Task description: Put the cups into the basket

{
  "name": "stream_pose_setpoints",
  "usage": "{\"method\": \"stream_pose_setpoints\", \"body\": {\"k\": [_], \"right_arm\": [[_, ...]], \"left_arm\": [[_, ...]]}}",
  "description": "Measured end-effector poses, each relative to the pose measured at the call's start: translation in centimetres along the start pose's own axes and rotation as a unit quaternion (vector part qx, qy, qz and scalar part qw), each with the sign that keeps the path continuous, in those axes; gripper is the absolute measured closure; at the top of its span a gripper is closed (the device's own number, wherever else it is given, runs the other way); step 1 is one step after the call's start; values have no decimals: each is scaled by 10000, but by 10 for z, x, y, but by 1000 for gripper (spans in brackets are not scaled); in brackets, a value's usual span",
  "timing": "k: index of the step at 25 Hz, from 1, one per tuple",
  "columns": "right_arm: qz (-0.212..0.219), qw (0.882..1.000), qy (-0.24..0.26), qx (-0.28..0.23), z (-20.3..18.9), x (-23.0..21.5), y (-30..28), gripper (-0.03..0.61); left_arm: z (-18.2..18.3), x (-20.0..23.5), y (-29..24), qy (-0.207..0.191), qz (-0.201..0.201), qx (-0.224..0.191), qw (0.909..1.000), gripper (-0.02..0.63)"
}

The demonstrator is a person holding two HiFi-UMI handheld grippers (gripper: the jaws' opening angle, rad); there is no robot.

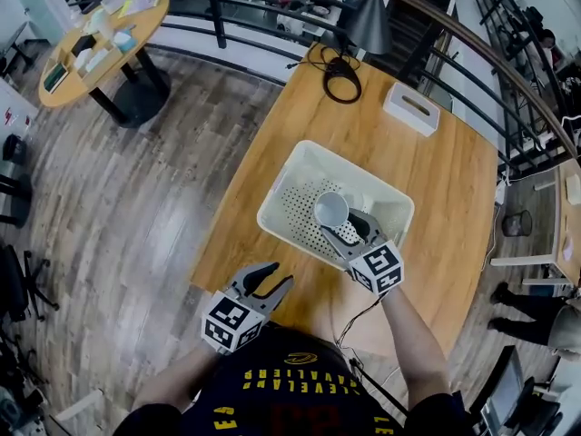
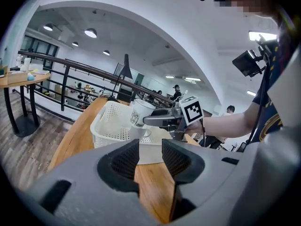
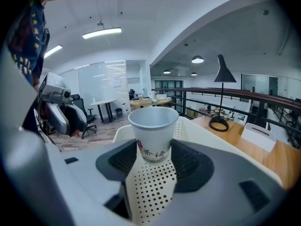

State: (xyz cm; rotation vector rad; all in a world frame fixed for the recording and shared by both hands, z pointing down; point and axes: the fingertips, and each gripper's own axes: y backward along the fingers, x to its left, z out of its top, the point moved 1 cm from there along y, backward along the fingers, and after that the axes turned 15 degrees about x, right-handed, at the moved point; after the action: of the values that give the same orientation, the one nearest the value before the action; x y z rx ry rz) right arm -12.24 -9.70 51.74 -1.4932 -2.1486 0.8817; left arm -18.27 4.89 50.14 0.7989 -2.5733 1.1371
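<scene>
A white perforated basket (image 1: 272,189) sits in the middle of the wooden table (image 1: 454,180). My right gripper (image 1: 340,225) is shut on a white paper cup (image 1: 330,209) and holds it upright over the basket's inside. In the right gripper view the cup (image 3: 153,131) stands between the pads, with the dotted basket floor (image 3: 150,192) below. My left gripper (image 1: 277,278) hangs open and empty at the table's near edge. In the left gripper view, the gripper (image 2: 150,157) looks toward the basket (image 2: 110,126) and the held cup (image 2: 140,112). A pale shape lies in the basket under the cup; I cannot tell what it is.
A black desk lamp (image 1: 368,16), a coiled black cable (image 1: 342,80) and a small white box (image 1: 411,107) stand at the table's far end. A railing (image 1: 272,12) runs behind. A round side table (image 1: 100,39) stands far left. A person (image 1: 536,316) stands at right.
</scene>
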Motion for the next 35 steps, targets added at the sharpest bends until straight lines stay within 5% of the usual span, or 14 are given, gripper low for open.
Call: {"method": "stream_pose_setpoints", "body": {"k": [23,35], "right_arm": [[670,9931,795,543,-10,15,-70,344],[1026,9897,749,662,-18,28,-90,344]], "left_arm": [[1,44,-1,295,77,135,9994,466],[3,56,-12,380,101,192,9990,466]]}}
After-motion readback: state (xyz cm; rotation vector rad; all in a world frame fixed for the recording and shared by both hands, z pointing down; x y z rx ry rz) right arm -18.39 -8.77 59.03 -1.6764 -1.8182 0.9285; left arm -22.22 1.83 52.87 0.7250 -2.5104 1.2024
